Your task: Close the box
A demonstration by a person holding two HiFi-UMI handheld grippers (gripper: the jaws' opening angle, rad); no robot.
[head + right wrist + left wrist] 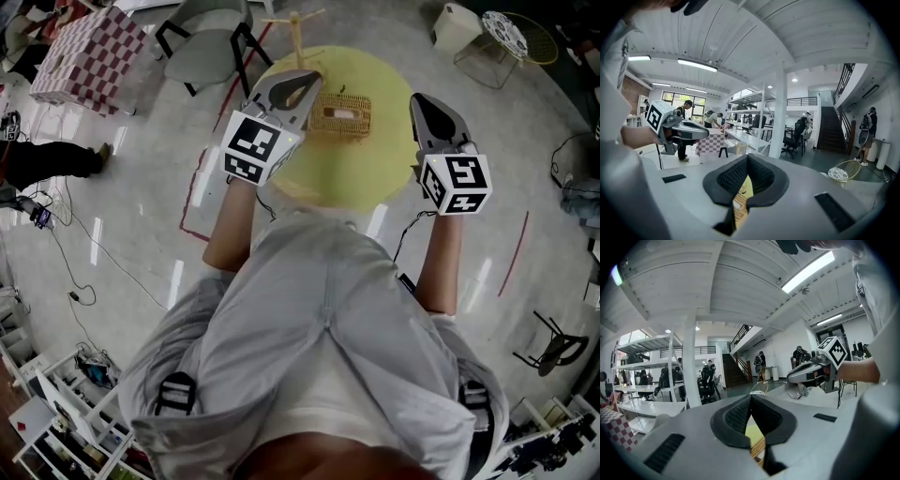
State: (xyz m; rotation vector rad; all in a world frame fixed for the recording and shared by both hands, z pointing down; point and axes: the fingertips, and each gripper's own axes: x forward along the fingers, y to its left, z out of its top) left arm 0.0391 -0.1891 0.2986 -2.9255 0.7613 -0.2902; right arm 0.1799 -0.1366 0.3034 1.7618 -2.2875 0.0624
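My left claw (751, 400) is closed, tips together, with nothing between them. My right claw (747, 161) is closed and empty too. In the head view both hang over the round yellow surface (375, 164), the left at its nine o'clock edge and the right at its three o'clock edge. The wicker box (340, 114) sits near the middle of the surface, between the claws and touching neither. I cannot tell whether its lid is down. A chair (208, 49) stands on the floor at eleven o'clock.
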